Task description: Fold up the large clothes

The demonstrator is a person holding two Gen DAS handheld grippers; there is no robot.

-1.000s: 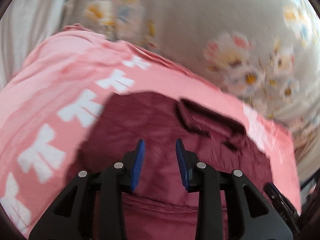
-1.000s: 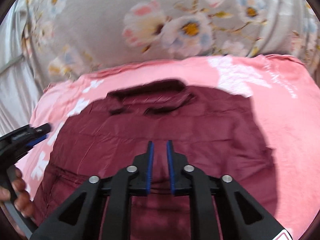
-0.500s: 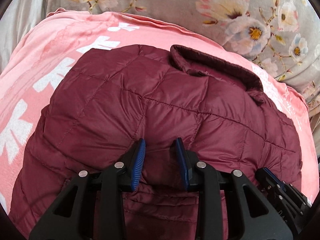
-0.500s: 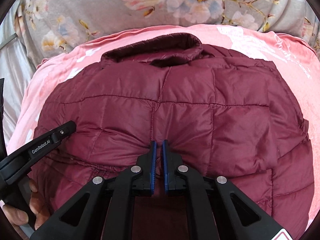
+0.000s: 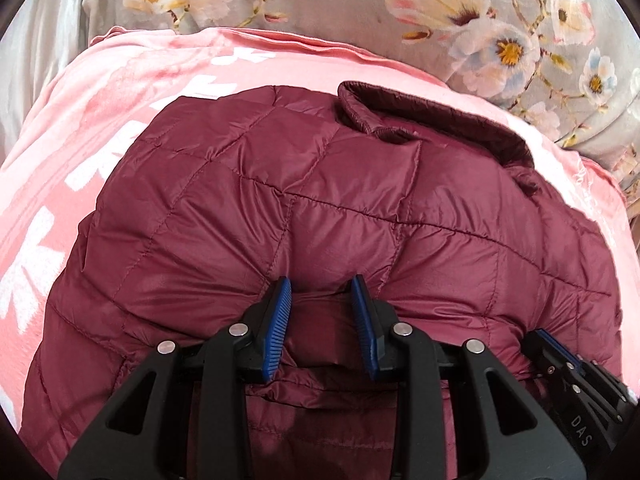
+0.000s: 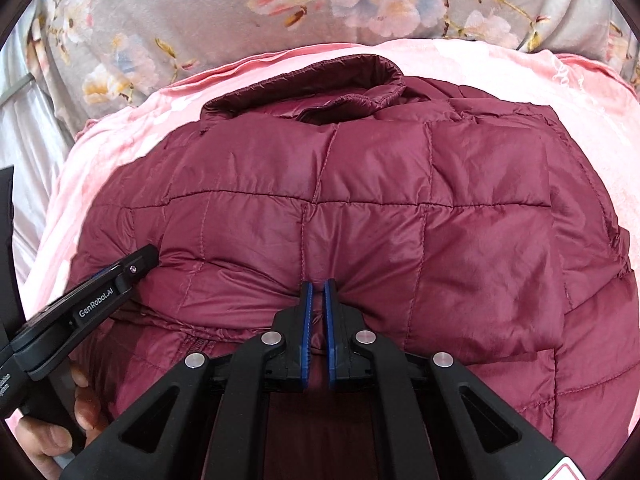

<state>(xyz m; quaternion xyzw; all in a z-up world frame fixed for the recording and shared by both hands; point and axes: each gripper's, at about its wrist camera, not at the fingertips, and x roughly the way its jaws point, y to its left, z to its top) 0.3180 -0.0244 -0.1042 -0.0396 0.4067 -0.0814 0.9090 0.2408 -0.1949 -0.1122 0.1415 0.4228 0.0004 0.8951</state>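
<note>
While the maroon quilted jacket [image 5: 360, 216] lies spread on a pink blanket [image 5: 120, 92] over the floral bedding [image 6: 200, 20], its collar [image 6: 320, 88] at the far side, both grippers bite its near folded edge. The left gripper [image 5: 322, 286] clamps a thick bunch; the right gripper [image 6: 316, 290] is nearly closed on a thin pinch, its fingers easing apart slightly.

A maroon quilted puffer jacket [image 5: 360, 208] lies spread on a pink blanket [image 5: 100, 128] over the bed, its stand-up collar [image 6: 348, 80] toward the far edge, its near hem bunched and folded up.
</note>
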